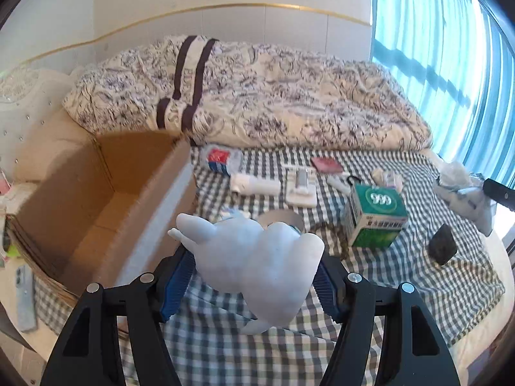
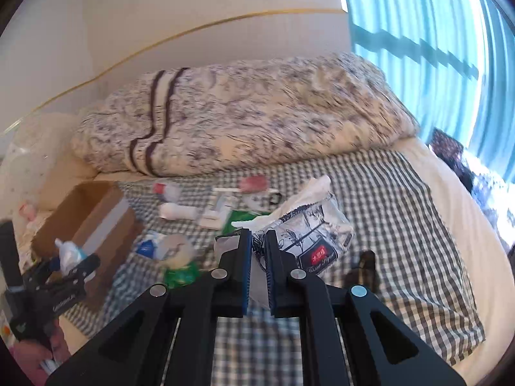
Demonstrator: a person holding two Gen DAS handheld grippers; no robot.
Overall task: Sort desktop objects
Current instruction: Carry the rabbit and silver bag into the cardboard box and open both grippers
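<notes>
Desktop objects lie scattered on a checked cloth [image 1: 402, 276] spread over a bed. At the left, an open cardboard box [image 1: 106, 202] rests on its edge. Beside it, the left gripper [image 1: 254, 267] is clamped on a pale figurine [image 1: 257, 257], held above the cloth. Further right stands a green box [image 1: 375, 222]. The right gripper [image 2: 257, 257] pinches a tissue pack [image 2: 309, 234].
</notes>
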